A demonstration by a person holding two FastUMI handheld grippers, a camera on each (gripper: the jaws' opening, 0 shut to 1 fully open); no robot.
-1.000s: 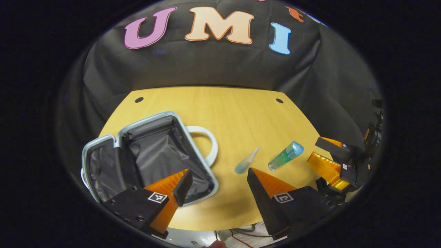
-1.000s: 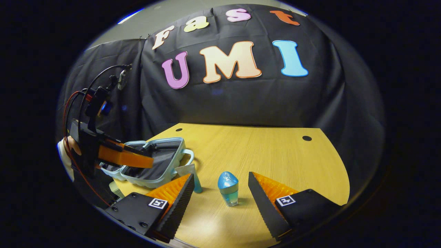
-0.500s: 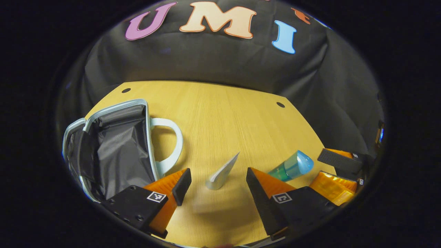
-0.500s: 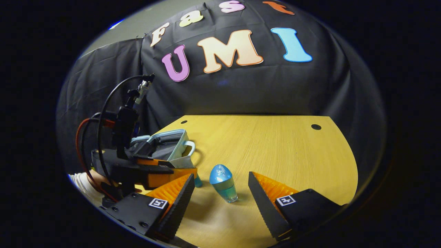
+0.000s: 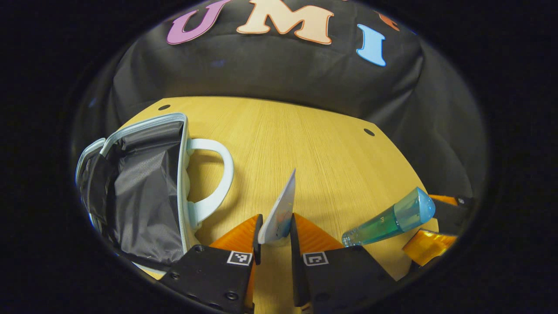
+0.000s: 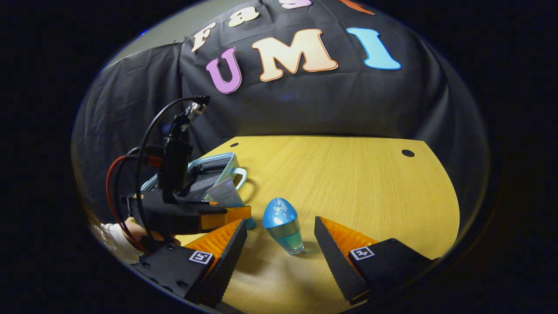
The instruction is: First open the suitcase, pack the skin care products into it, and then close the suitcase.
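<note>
The left gripper pinched the white tube, crimped end up and away. The right gripper stood wide apart around the blue bottle, lying on the tabletop, cap far.

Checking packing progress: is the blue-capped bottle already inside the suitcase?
No. In the right gripper view the blue-capped bottle stands on the table, apart from the open suitcase.
</note>
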